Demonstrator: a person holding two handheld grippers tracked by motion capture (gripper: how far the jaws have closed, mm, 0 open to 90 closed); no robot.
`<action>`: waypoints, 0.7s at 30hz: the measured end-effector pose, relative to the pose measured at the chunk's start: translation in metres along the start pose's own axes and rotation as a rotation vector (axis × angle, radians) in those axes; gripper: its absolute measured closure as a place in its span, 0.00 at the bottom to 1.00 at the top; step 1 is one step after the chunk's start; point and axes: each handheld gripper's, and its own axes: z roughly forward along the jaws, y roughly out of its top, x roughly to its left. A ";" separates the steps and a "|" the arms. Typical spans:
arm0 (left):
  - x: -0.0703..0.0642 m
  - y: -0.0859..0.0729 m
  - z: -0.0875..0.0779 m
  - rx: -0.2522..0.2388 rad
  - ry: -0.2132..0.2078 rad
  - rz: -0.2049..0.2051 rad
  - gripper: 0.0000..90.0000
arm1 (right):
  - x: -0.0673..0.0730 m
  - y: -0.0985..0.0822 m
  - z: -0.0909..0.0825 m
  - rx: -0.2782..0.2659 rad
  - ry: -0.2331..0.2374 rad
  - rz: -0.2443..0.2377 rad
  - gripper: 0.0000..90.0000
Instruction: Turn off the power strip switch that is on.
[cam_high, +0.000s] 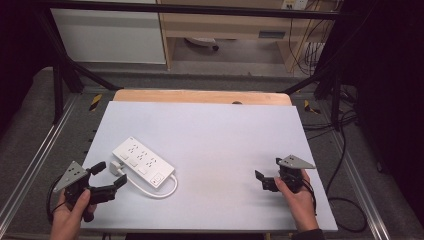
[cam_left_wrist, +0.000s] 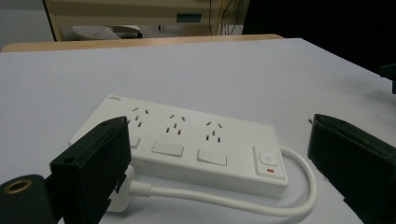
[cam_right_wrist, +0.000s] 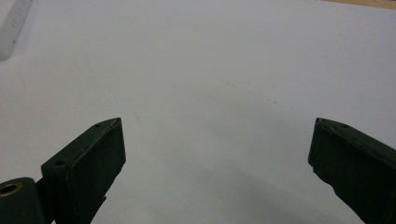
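One pale grey rectangular table board; open bare surface lies between the two tongs. One white plastic power strip with three socket groups, three switches and one looped white cable lies just ahead of the left gripper, jaws wide, empty. Right gripper stands well apart near the board's edge, jaws wide, empty.

Dim, soft overhead light; faint shadows, slightly blurred pictures.
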 end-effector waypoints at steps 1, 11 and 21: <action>0.000 0.000 0.000 -0.001 -0.001 0.002 0.07 | 0.000 0.000 0.000 0.000 0.000 0.000 0.05; -0.002 0.001 -0.002 -0.010 -0.013 0.003 0.06 | 0.003 0.002 -0.004 -0.035 -0.044 -0.028 0.06; -0.004 0.008 -0.008 -0.028 -0.018 0.015 0.06 | 0.004 0.001 -0.003 -0.018 -0.053 -0.025 0.05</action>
